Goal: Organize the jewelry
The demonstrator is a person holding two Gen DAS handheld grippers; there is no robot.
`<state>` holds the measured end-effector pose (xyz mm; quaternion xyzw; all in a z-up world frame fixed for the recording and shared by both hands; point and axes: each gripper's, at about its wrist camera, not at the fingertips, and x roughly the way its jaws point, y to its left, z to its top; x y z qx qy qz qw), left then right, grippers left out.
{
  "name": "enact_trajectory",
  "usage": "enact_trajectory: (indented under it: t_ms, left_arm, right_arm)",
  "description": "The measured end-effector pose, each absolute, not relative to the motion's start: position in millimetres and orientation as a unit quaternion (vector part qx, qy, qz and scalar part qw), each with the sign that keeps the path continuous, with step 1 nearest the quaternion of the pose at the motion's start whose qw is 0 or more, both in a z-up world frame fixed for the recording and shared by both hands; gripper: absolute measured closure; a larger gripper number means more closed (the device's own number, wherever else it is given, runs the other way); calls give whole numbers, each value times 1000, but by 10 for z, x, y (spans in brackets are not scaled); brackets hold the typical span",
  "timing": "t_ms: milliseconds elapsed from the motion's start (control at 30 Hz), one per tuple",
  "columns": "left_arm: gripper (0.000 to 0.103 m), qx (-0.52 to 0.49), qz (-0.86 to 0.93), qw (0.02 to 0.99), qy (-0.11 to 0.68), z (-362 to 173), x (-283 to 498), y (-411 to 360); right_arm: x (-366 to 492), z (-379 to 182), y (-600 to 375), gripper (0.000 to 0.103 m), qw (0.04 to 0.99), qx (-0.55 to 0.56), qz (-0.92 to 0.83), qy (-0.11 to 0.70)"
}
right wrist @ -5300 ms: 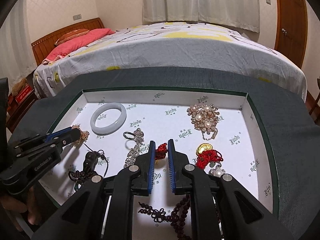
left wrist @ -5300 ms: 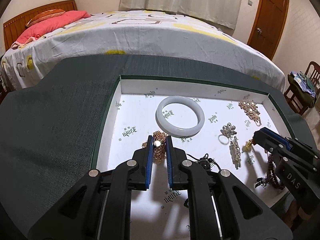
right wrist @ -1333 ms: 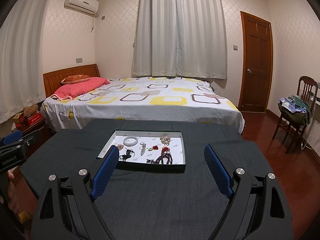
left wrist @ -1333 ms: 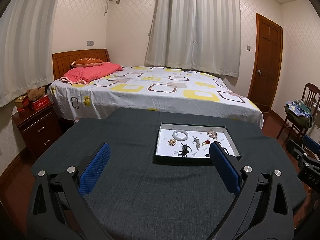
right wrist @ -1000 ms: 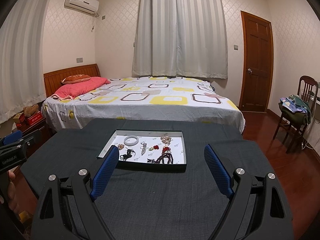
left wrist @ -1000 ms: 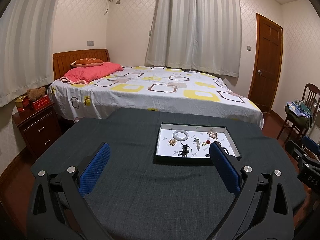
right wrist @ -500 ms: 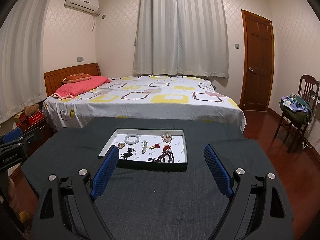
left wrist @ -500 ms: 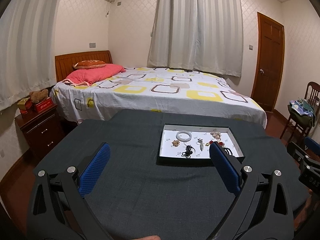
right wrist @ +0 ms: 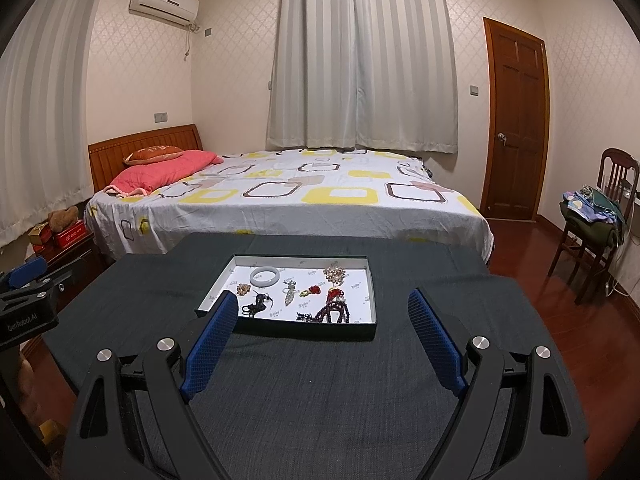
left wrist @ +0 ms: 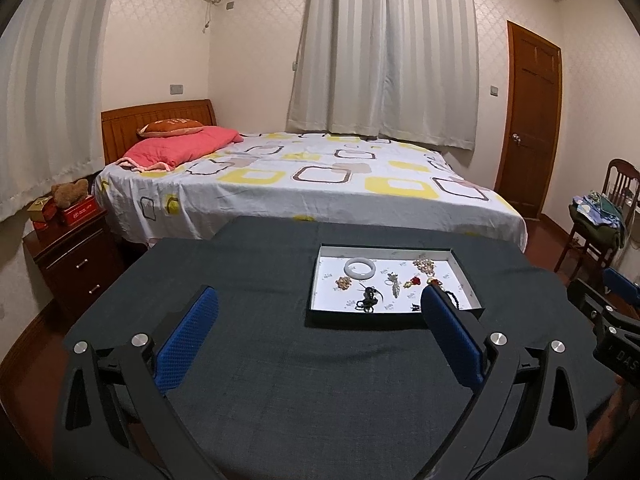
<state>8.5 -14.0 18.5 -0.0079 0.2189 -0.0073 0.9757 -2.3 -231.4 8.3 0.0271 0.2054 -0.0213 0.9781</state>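
A shallow dark-rimmed tray [left wrist: 316, 280] [right wrist: 372, 292] with a white floor lies on the dark cloth table [left wrist: 248, 272] [right wrist: 320, 380]. In it lie a white bangle [left wrist: 360, 268] [right wrist: 264, 276], a gold pearl cluster [left wrist: 425, 266] [right wrist: 335, 273], a red knot piece [left wrist: 415, 281] [right wrist: 314, 290], a black cord piece [left wrist: 368, 300] [right wrist: 258, 304] and dark red beads [right wrist: 334, 314]. My left gripper [left wrist: 318, 300] hangs open well short of the tray, nothing between its blue pads. My right gripper [right wrist: 320, 304] is likewise open and empty, held back over the near table.
A bed [right wrist: 280, 200] with a patterned sheet stands right behind the table. A wooden nightstand [left wrist: 76, 256] is at the left, a chair [right wrist: 592, 236] piled with clothes at the right, a closed door [right wrist: 516, 120] behind it. Dark cloth spreads around the tray.
Since five seconds ago both grippers have pulled far back from inside the tray and opened wide. Over the last second the views barely shift.
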Motion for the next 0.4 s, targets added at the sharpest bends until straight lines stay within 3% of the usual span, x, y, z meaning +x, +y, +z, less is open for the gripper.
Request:
enact_trajectory:
  t_ms: [400]
  left_arm:
    - [4,1,-1,973,230,78,160,-165]
  right_arm:
    - [-11,11,-2317,19,977,30,-22,211]
